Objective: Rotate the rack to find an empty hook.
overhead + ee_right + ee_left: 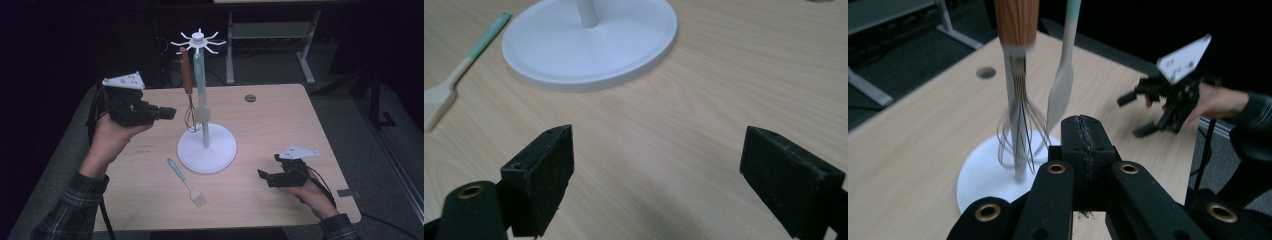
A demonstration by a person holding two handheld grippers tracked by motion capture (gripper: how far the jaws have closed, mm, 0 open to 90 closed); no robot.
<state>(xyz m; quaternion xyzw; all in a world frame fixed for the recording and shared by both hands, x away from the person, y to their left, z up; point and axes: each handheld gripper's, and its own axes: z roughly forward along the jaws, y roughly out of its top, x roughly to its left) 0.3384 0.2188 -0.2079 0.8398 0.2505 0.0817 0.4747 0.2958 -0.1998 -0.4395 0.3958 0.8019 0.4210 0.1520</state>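
Observation:
A white hanging stand (pixel 206 148) with a ring of hooks on top stands mid-table. From the hooks hang a wooden-handled whisk (pixel 188 95) and a teal-handled spatula (pixel 201 90). A teal-handled pastry brush (pixel 186 182) lies flat in front of the base. My left gripper (pixel 169 113) is raised left of the stand, its jaws shut with nothing between them (pixel 1083 142); the whisk (pixel 1018 125) and spatula (pixel 1062 90) hang just beyond its tips. My right gripper (pixel 263 176) is low over the table right of the base, open and empty (pixel 656 175), facing the base (pixel 589 45) and the brush (pixel 454 80).
A round cable hole (pixel 250 98) sits near the table's far edge. Another desk's white frame (pixel 270 35) stands behind in the dark. The right gripper (pixel 1133 116) appears across the table in the left gripper view. A grey tab (pixel 347 193) marks the right edge.

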